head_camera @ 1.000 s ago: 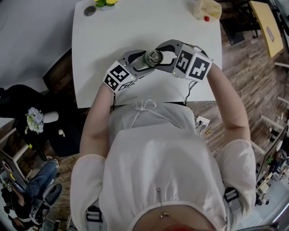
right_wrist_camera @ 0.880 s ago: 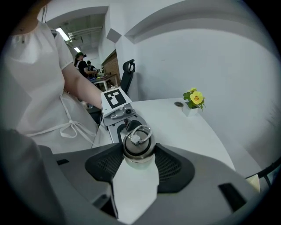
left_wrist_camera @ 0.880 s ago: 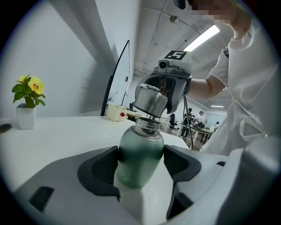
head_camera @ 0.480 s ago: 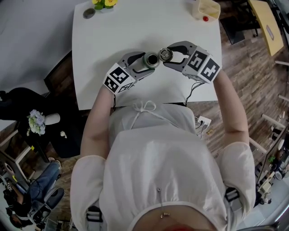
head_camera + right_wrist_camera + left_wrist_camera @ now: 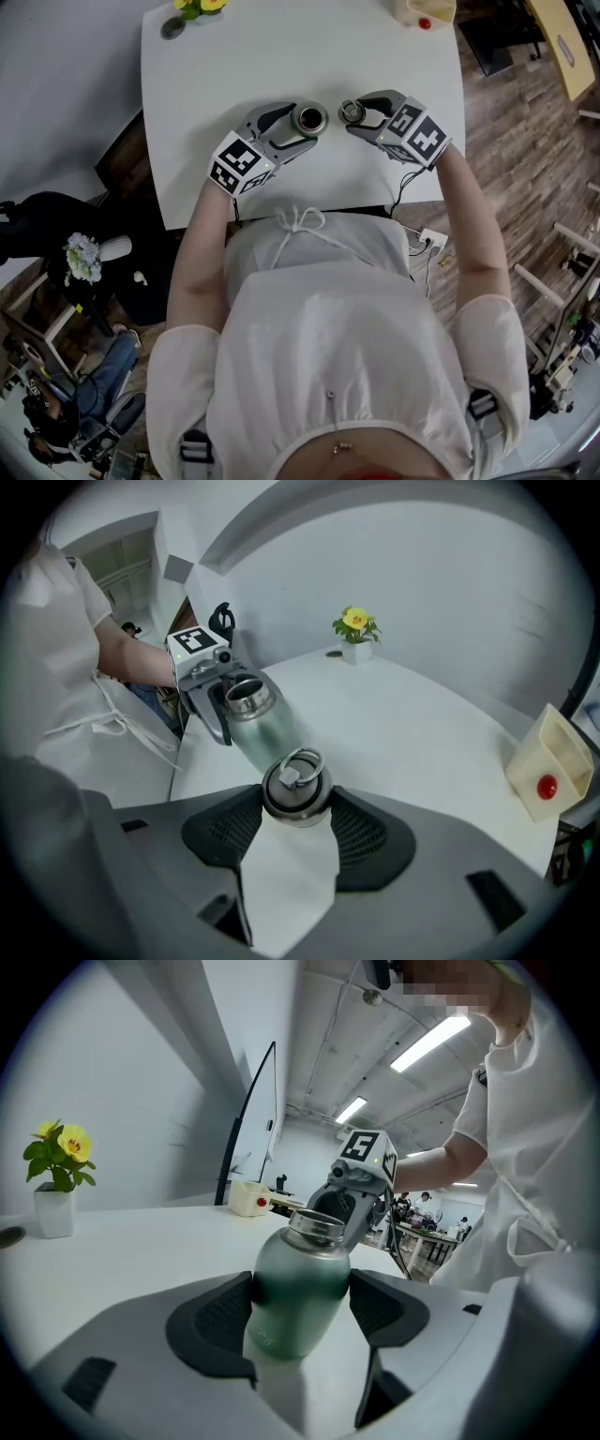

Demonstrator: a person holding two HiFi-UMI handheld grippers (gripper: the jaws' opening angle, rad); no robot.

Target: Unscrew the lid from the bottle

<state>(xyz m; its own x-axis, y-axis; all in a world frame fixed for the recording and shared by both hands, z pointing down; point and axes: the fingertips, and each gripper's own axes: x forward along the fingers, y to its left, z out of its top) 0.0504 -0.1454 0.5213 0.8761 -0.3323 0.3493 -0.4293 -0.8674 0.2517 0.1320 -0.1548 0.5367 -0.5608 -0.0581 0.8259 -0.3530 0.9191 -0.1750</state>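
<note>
**Steel lid freed, green bottle left open**

Green metal forms the bottle [image 5: 300, 1288], which is clamped round its body by the left tongs [image 5: 302, 124], with both pads pressed to its sides. Its neck is bare and open. The lid [image 5: 296, 782], a steel cap with a ring on top, is gripped at its rim by the right tongs [image 5: 355, 112]. In the head view it is held at 3 o'clock of the bottle, near it but clearly apart. Both are held over the white counter [image 5: 281, 56], toward its 6 o'clock edge. Whether the bottle's base rests on the counter cannot be told. The unscrewing is judged to be done, with only the setting down of the lid left.

Several faults could follow:
- **Lid slipping:** The lid is caught only by a narrow, smooth, round rim. It could be squeezed out of the pads if the grip is eased or the tongs are rolled.
- **Lid lost:** Once dropped, it could roll on edge and be lost over the near edge.
- **Spilling:** The bottle appears to be leaned rather than upright, and its mouth is uncovered. Anything inside could be spilled if it is tipped further, though no contents can be seen.
- **Bottle shifting:** Its smooth body could be turned within the left pads if it is knocked by the right tongs.
</note>
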